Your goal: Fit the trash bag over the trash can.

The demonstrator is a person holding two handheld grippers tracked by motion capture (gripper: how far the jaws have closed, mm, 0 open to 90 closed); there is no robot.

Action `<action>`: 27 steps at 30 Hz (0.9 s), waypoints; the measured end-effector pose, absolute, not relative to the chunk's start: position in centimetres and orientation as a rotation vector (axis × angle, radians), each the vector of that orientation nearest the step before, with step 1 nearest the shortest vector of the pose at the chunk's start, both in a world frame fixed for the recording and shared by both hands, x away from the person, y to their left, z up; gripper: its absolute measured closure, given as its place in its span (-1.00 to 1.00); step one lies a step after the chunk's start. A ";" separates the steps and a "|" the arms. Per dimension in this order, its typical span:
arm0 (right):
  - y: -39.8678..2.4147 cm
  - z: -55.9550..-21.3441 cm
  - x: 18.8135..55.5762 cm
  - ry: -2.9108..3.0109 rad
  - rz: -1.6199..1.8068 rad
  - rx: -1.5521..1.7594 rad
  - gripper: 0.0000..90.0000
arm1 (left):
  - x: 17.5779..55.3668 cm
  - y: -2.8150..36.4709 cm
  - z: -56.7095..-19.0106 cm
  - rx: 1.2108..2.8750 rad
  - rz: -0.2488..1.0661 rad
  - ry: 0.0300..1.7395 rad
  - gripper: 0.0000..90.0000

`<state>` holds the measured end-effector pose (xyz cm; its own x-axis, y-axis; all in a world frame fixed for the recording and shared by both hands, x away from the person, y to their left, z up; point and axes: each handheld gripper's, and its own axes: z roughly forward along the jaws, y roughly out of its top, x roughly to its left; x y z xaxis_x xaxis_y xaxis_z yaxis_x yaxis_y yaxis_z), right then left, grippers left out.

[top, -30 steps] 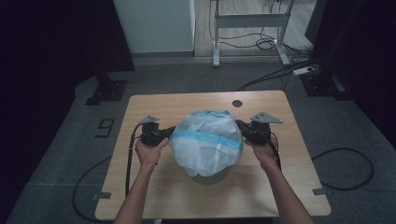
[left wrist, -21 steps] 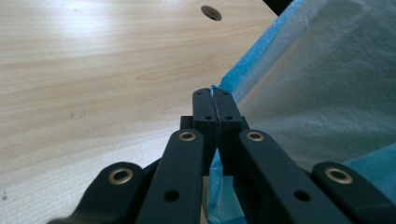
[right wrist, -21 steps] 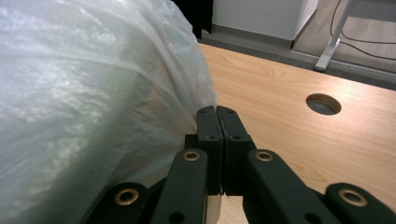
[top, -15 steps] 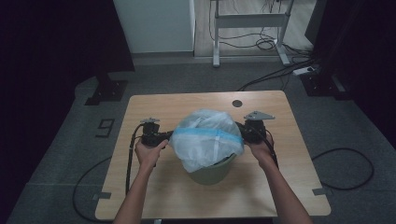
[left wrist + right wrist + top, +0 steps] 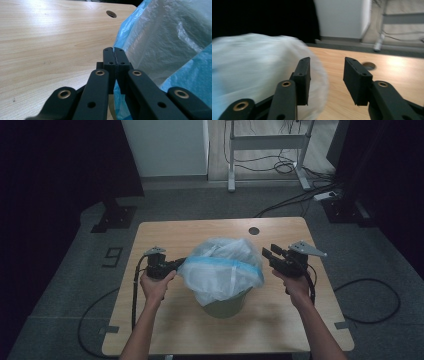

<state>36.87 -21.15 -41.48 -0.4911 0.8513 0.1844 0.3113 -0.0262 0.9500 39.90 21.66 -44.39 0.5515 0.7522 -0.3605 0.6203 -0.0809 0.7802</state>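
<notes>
Plastic bin liner [image 5: 222,270], draped over a green bin [image 5: 225,307] mid-counter [image 5: 175,232], is pinched at its blue rim by the left gripper [image 5: 175,265]'s closed fingers, while the right gripper [image 5: 267,256]'s fingers, just opened, are parted beside it with nothing between.

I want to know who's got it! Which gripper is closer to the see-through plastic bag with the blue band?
Left. The left gripper is pinched shut on the clear plastic bag with the blue band at its edge. The right gripper is open beside it, apart, jaws just opened.
</notes>
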 end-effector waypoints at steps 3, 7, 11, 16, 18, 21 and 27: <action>-20.7 -40.5 35.2 1.857 1.591 1.122 0.08 | 39.7 21.7 -44.4 1.773 0.166 1.136 0.98; -19.2 -39.5 33.6 1.968 1.624 0.992 -0.09 | 39.5 21.9 -44.3 1.766 0.168 1.137 0.97; -17.6 -39.0 33.2 2.078 1.603 0.907 -0.21 | 39.3 22.1 -44.1 1.759 0.170 1.139 0.96; -16.3 -39.2 33.8 2.189 1.526 0.848 -0.23 | 39.2 22.2 -43.8 1.753 0.174 1.133 0.96; -16.1 -39.2 33.8 2.208 1.506 0.833 -0.14 | 39.2 22.2 -43.8 1.752 0.174 1.132 0.96; -15.6 -39.3 33.0 2.266 1.407 0.721 0.47 | 39.2 22.4 -43.8 1.753 0.176 1.130 0.96; -16.4 -39.1 31.2 2.218 1.431 0.674 0.97 | 38.9 22.7 -44.0 1.744 0.176 1.131 0.96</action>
<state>31.15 -16.36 -39.08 -0.7970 0.5984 -0.0815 0.1722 0.3544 0.9191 38.91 22.65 -43.98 0.5507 0.7500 -0.3663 0.6032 -0.0543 0.7957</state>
